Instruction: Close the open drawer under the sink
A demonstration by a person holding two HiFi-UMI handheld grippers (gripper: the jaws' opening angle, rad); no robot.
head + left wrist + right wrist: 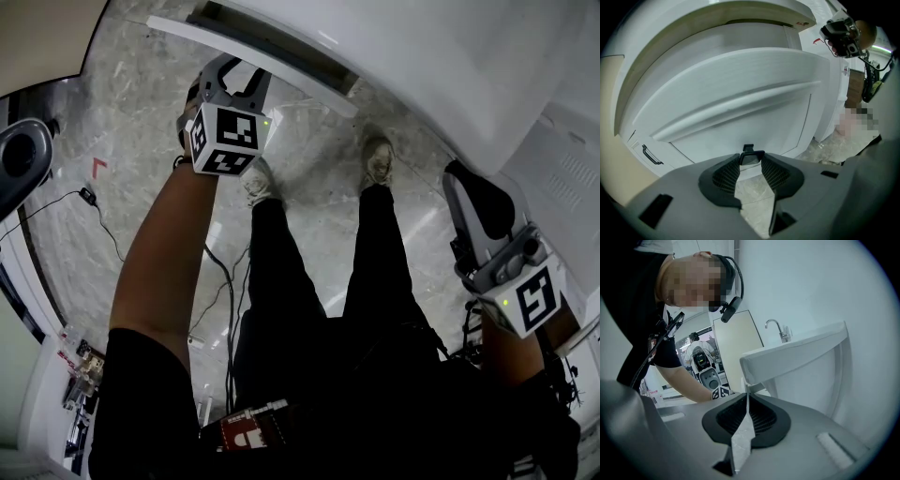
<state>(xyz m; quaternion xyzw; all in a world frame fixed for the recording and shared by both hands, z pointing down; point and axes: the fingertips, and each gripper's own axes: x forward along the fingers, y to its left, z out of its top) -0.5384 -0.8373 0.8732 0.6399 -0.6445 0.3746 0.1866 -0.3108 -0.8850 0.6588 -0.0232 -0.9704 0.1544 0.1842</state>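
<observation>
Left tongs (242, 77): I am holding them out and angled downward toward the drawer (300, 80), which is standing out from the white cabinet under the sink (797, 352). In the left gripper view the left tongs (752, 159) are standing well apart with nothing between the ribbed pads (726, 173). The white drawer (740, 89) front is filling the view just ahead of the tips, and its long recessed grip (736, 105) is running across it on a slant. Whether the tips are touching the panel I cannot tell. A small dark handle (651, 155) is showing on the neighbouring cabinet face at lower left.

Right tongs (469, 183): I am keeping them at my right side, well apart from the drawer and close to the white wall. In the right gripper view the right tongs (746, 397) are lying closed, tips meeting, with only a thin sliver of background showing between the pads and nothing held. Beyond them the sink is projecting from the wall with a chrome tap (776, 328) on top, and my left arm is reaching in below it.

Setting: I am standing on a grey marbled floor (141, 122), my two shoes (378, 159) pointing toward the cabinet, and a dark cable (98, 216) is trailing across the floor at left.
</observation>
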